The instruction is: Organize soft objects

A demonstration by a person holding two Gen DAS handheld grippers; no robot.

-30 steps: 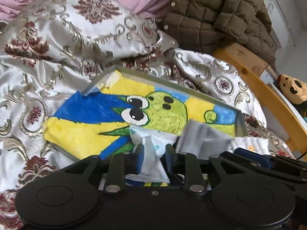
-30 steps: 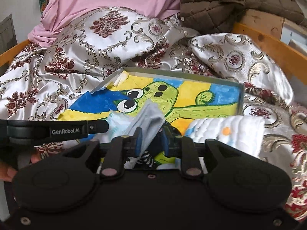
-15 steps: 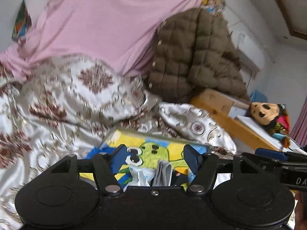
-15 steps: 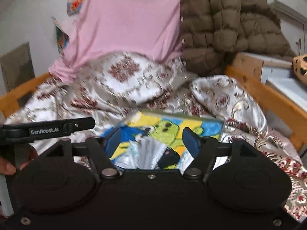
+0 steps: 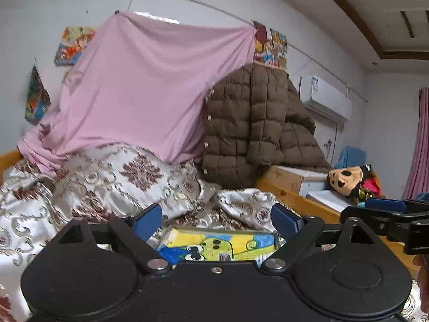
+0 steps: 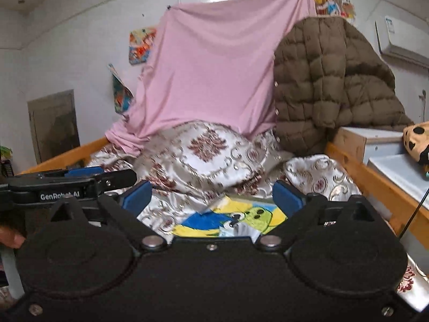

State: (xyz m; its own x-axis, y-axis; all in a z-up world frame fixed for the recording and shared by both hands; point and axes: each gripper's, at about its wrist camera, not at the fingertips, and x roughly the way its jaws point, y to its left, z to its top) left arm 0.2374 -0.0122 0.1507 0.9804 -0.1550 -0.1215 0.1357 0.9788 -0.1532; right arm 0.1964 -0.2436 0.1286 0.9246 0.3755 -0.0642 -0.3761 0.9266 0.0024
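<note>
1. While both tools are hovering above the bed, the left gripper (image 5: 218, 216) is standing released, its blue pads (image 5: 148, 221) spread wide after just opening, with nothing between them.
2. Likewise the right gripper (image 6: 213, 194) is gaping, its jaws having just been opening, and is gripping nothing.
3. Soft cloth pieces (image 6: 237, 229), pale grey and white and crumpled, are lying on the painted tray (image 5: 219, 244), at its near edge; only a sliver is showing over the gripper body.
4. That tray, showing a green cartoon creature on yellow and blue, is resting on the patterned quilt (image 6: 203, 155).
5. Behind the tray, a pink sheet (image 5: 150, 91) and a brown quilted jacket (image 5: 254, 123) are hanging.
</note>
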